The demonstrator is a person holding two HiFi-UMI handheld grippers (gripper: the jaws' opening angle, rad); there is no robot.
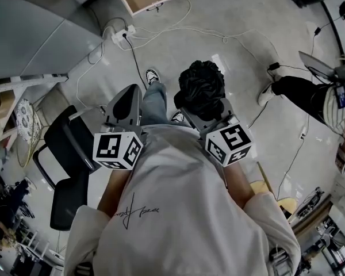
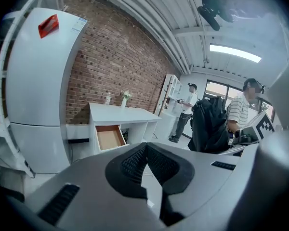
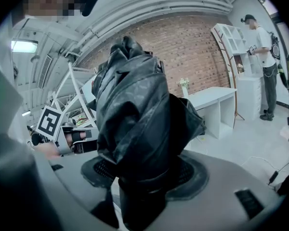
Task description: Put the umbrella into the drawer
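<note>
Clamping a crumpled, glossy black umbrella (image 3: 135, 109) is the right gripper (image 3: 142, 172); the left gripper (image 2: 145, 160) is closed, empty.

Bright ceiling strip light (image 2: 233, 53), glare on the floor (image 1: 217, 62), heavy fisheye bending, dark corners

a black chair (image 1: 66, 154) stands on the grey floor (image 1: 230, 22) at the head view's left, near a white power strip (image 1: 122, 35) with white cables (image 1: 184, 27) trailing off. a white fridge (image 2: 38, 90) bearing a red sticker (image 2: 48, 26) stands by a brick wall (image 2: 115, 57). a small vase (image 2: 124, 101) sits on a white counter (image 2: 130, 113). farther off stand a person in a striped shirt (image 2: 241, 110) and another in white (image 2: 187, 105).
</note>
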